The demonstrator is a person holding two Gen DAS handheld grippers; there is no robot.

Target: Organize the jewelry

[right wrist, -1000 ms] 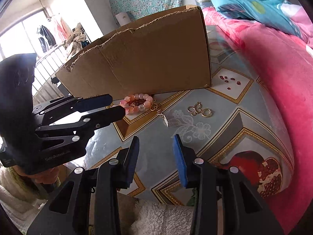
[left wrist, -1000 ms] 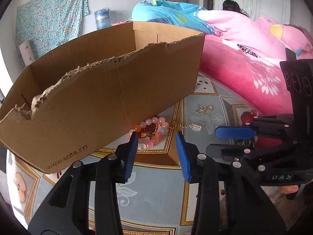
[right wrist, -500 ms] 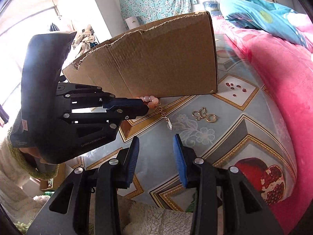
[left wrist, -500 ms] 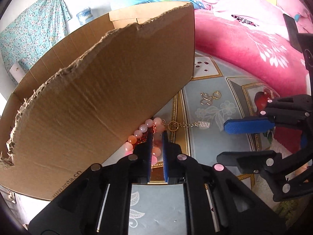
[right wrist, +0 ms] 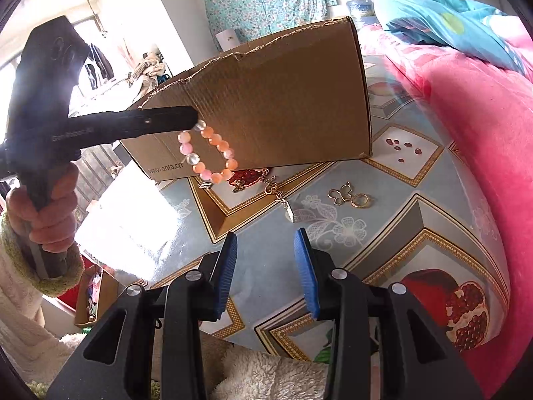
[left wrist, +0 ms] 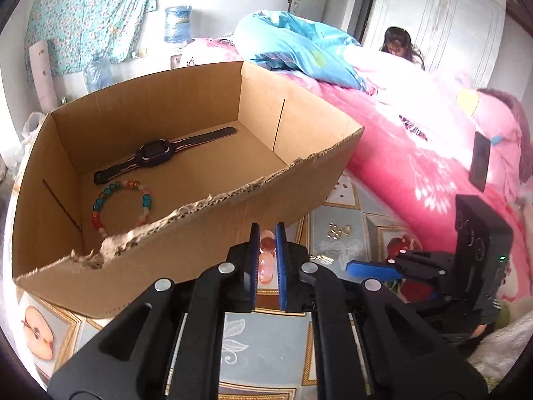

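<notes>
While the left gripper (left wrist: 267, 240) clamps its blue pads on a pink-and-orange beaded bracelet (right wrist: 209, 153), the loop hangs off the table in front of the torn brown cardboard box (left wrist: 186, 233). Seen from the right wrist, the bracelet dangles from the left gripper tip, clear of the patterned fruit-print tablecloth (right wrist: 393, 233). Inside the box lie a black wristwatch (left wrist: 156, 155) and a multicoloured bead bracelet (left wrist: 121, 205). On the cloth near the box: a gold chain with a small pendant (right wrist: 279, 196), a gold butterfly charm (right wrist: 339, 195), a gold ring (right wrist: 360, 201). Right gripper (right wrist: 266, 266) hovers over the cloth, jaws apart, holding nothing. A hand (right wrist: 50, 213) in a cream sleeve grips the left gripper's handle. Pink blanket (right wrist: 483, 140) at the right.
</notes>
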